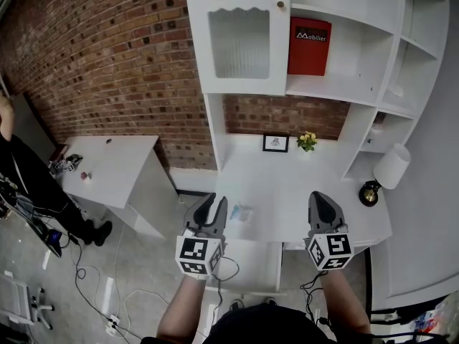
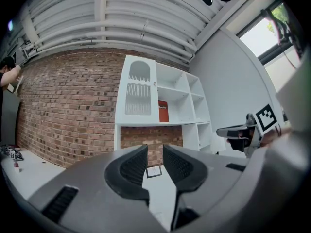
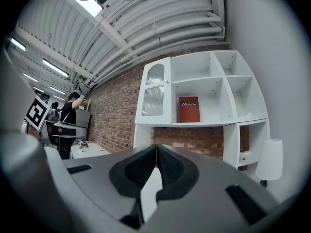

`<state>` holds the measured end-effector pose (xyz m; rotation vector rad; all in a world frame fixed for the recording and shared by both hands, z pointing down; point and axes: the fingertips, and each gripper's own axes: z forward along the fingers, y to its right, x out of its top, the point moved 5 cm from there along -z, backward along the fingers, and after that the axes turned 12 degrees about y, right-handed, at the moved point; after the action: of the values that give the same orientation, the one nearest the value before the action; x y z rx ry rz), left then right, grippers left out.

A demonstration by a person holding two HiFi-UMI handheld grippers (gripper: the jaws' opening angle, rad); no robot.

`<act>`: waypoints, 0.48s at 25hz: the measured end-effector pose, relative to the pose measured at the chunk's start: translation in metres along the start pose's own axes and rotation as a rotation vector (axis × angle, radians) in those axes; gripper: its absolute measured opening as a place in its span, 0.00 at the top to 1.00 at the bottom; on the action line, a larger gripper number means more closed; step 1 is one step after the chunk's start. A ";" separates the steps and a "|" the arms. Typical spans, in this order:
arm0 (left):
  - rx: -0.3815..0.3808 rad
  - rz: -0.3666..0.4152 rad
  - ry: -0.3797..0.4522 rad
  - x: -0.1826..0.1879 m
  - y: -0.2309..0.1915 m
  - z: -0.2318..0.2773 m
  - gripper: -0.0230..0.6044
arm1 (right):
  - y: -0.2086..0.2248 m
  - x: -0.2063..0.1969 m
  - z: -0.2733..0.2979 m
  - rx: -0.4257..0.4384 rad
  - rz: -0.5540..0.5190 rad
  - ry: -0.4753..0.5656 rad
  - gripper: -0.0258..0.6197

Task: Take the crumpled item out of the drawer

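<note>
Here, left tool [image 2: 155,152] gapes empty; right tool [image 3: 156,149] pinched.

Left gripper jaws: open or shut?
Open. On the left gripper the jaws stand apart; the desk and a small picture frame show through the gap, nothing held.

There are two tools: one left tool [image 1: 214,203] and one right tool [image 1: 324,201]. The tabletop [image 1: 287,185] has one small picture [image 1: 275,142], one bunch of yellow flowers [image 1: 307,141] and one lamp [image 1: 391,167]. There is one red book [image 1: 309,46], one open drawer [image 1: 251,264] and one person [image 1: 25,174].
</note>
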<state>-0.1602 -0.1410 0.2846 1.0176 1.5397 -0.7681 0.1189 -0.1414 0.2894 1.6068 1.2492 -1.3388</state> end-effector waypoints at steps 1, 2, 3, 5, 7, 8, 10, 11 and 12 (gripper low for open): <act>0.000 0.001 -0.001 0.000 0.000 0.001 0.81 | 0.000 0.000 0.001 0.001 0.000 0.000 0.96; 0.000 0.001 -0.002 -0.001 0.000 0.002 0.81 | 0.001 0.000 0.001 0.002 0.000 -0.001 0.96; 0.000 0.001 -0.003 -0.001 0.000 0.003 0.81 | 0.001 -0.001 0.002 0.005 0.000 0.000 0.96; -0.001 0.000 -0.006 -0.002 -0.001 0.004 0.81 | 0.001 -0.001 0.003 0.012 -0.003 0.001 0.96; -0.001 -0.001 -0.009 -0.004 -0.002 0.006 0.81 | 0.000 -0.002 0.004 0.019 -0.007 0.001 0.96; 0.000 -0.001 -0.011 -0.005 -0.002 0.006 0.81 | 0.000 -0.002 0.005 0.022 -0.007 0.001 0.96; 0.002 -0.002 -0.015 -0.007 -0.003 0.008 0.81 | 0.000 -0.004 0.006 0.025 -0.004 0.000 0.96; 0.003 -0.003 -0.017 -0.008 -0.004 0.008 0.81 | 0.000 -0.005 0.007 0.025 -0.003 -0.002 0.96; 0.003 -0.004 -0.019 -0.010 -0.004 0.009 0.81 | 0.000 -0.006 0.008 0.025 -0.002 -0.004 0.96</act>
<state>-0.1597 -0.1531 0.2918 1.0071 1.5254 -0.7807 0.1163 -0.1502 0.2937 1.6198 1.2370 -1.3628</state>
